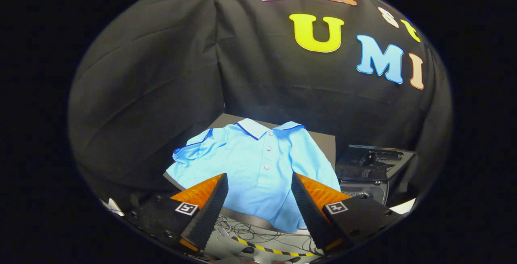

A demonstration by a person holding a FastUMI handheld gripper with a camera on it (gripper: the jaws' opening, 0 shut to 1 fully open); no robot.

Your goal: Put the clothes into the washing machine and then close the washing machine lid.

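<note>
The gripper hangs in the air with its jaws spread wide and nothing held between them. The two fingers angle outward, each carrying a small square marker tag near its base. Below and between the fingers lies a pale floor, crossed by a loose tangle of thin cables and a strip of yellow-and-black striped tape.

Just ahead of the fingers, and seen through the gap between them, is a light blue polo shirt. It lies spread out flat, front side up, on a dark worktop. Its lower hem droops over the near edge of the worktop, towards the gripper, and the fingertips overlap the shirt's lower part in the view; whether they touch the cloth cannot be told. The shirt has a row of small buttons down its placket and a collar edged in darker blue at its far end. One short sleeve is crumpled and folded out to the left side, where it reaches the worktop's edge.

To the right of the worktop, beyond the right finger, stands a dark washing machine. Its top appears open, with dark parts visible inside, though the detail is hard to make out.

Behind everything hangs the booth's black cloth wall, creased and folded at a corner seam.
</note>
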